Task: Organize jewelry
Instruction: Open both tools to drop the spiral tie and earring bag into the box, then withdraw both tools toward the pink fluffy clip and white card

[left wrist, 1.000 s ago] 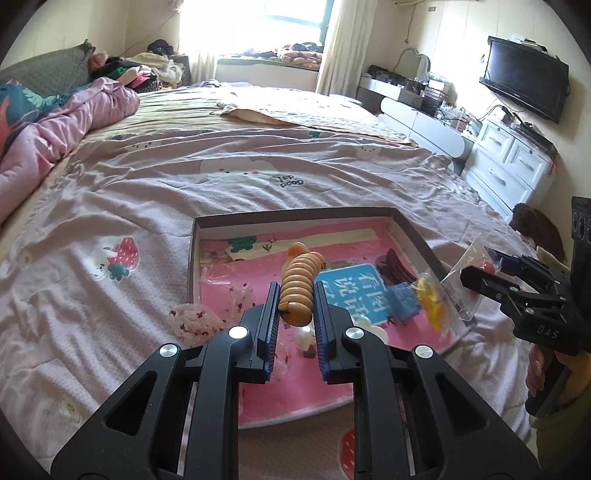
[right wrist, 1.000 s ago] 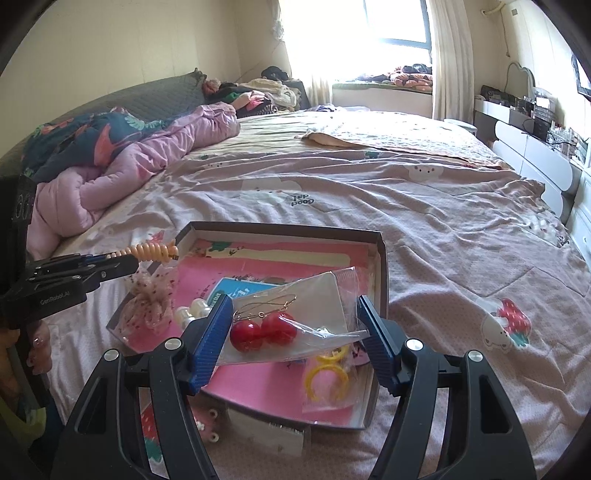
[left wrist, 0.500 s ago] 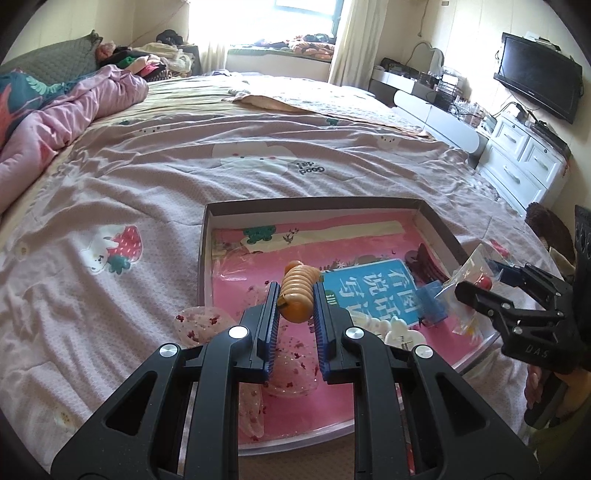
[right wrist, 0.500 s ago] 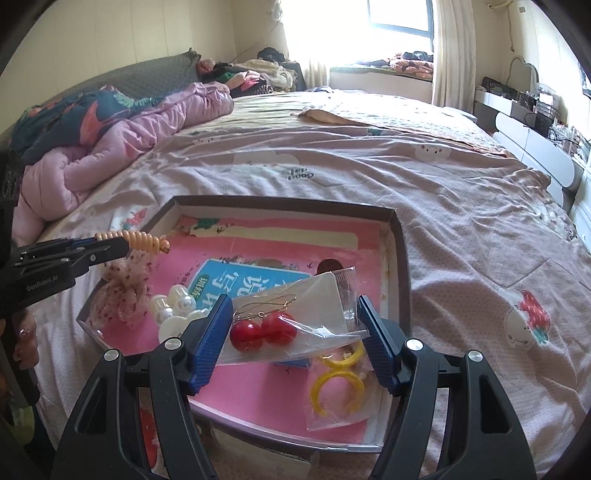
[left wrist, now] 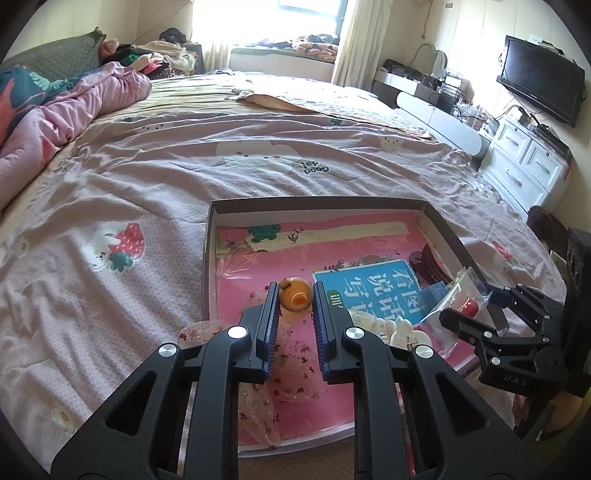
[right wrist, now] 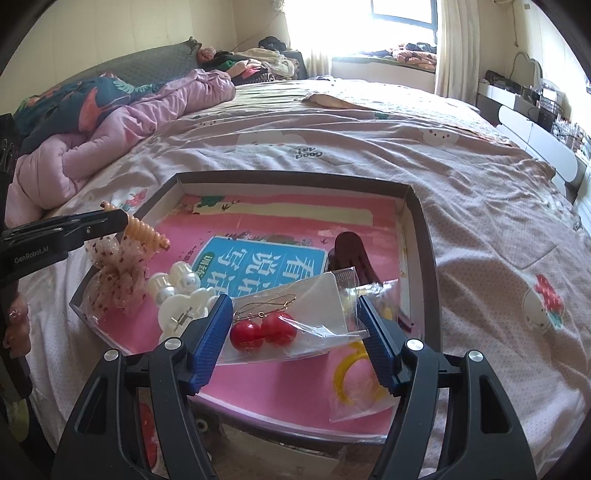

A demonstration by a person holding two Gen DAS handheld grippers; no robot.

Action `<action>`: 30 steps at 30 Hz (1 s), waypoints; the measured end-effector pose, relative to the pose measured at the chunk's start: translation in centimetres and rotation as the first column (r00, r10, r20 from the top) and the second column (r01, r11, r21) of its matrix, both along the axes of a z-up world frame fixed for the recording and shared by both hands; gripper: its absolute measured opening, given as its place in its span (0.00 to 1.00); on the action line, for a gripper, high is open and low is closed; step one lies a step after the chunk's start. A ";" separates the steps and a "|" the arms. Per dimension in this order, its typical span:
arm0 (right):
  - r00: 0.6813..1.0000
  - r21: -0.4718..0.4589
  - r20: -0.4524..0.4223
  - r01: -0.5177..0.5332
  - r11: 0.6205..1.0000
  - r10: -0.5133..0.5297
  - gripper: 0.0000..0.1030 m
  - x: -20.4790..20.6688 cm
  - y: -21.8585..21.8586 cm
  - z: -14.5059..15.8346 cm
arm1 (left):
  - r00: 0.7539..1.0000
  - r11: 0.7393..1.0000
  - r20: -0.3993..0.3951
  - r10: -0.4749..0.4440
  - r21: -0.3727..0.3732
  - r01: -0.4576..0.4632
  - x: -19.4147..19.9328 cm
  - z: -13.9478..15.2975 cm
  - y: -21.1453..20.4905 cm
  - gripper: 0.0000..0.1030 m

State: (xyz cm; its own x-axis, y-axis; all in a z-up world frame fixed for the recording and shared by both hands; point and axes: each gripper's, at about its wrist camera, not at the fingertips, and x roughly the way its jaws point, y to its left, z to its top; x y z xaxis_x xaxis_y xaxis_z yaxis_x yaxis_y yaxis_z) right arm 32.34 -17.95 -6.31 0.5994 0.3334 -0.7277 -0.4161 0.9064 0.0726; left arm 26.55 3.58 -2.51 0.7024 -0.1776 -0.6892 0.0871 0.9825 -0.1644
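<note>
A shallow box (left wrist: pixel 439 225) with a pink lining (right wrist: pixel 295 391) lies on the bed. My left gripper (left wrist: pixel 294 295) is shut on an orange ribbed hair clip (left wrist: pixel 295 300) over the box's near left part; the clip also shows in the right wrist view (right wrist: pixel 144 233), with a spotted sheer bow (right wrist: pixel 116 275) hanging under it. My right gripper (right wrist: pixel 295 314) is shut on a clear bag with red cherry earrings (right wrist: pixel 264 330), held over the box's front edge. In the box lie a blue card (right wrist: pixel 258 264), a dark red claw clip (right wrist: pixel 351 254), white pearl clips (right wrist: pixel 177 295) and a bagged yellow ring (right wrist: pixel 354 380).
The box sits on a pink printed bedspread (left wrist: pixel 147 206). A crumpled pink quilt (left wrist: pixel 74 110) lies at the far left. White drawers (left wrist: pixel 524 162) and a wall television (left wrist: pixel 539 79) stand to the right of the bed. A window (right wrist: pixel 402 14) is at the back.
My left gripper has tipped downward and lowered, so the orange clip now points away end-on over the pink lining. The right gripper has come lower over the box with the earring bag.
</note>
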 end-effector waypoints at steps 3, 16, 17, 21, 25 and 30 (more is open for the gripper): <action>1.000 0.002 -0.004 0.002 1.000 -0.002 0.66 -0.3 0.0 -0.1 | 1.000 1.000 0.003 0.002 -0.001 -0.002 -0.1 0.0 0.1 0.22; 0.999 0.044 0.020 0.050 0.998 -0.051 0.88 -2.2 -1.7 1.4 | 1.000 1.000 0.016 0.010 -0.005 -0.010 -1.0 0.4 0.4 0.38; 0.998 0.045 0.024 0.053 0.998 -0.054 0.88 -2.4 -1.9 1.5 | 1.000 1.000 0.018 0.011 -0.006 -0.011 -1.2 0.5 0.3 0.40; 0.997 0.049 0.041 0.058 0.997 -0.060 0.92 -3.1 -2.4 2.4 | 0.999 1.000 0.031 0.016 -0.014 -0.016 -2.1 1.0 0.2 0.49; 0.996 0.054 0.056 0.063 0.997 -0.066 0.93 -4.0 -3.0 3.2 | 0.999 0.999 0.045 0.029 -0.019 -0.028 -3.0 1.7 0.2 0.60; 0.995 0.064 0.073 0.068 0.996 -0.073 0.93 -4.9 -3.7 4.2 | 0.996 0.999 0.076 0.041 -0.022 -0.040 -4.3 2.8 0.1 0.73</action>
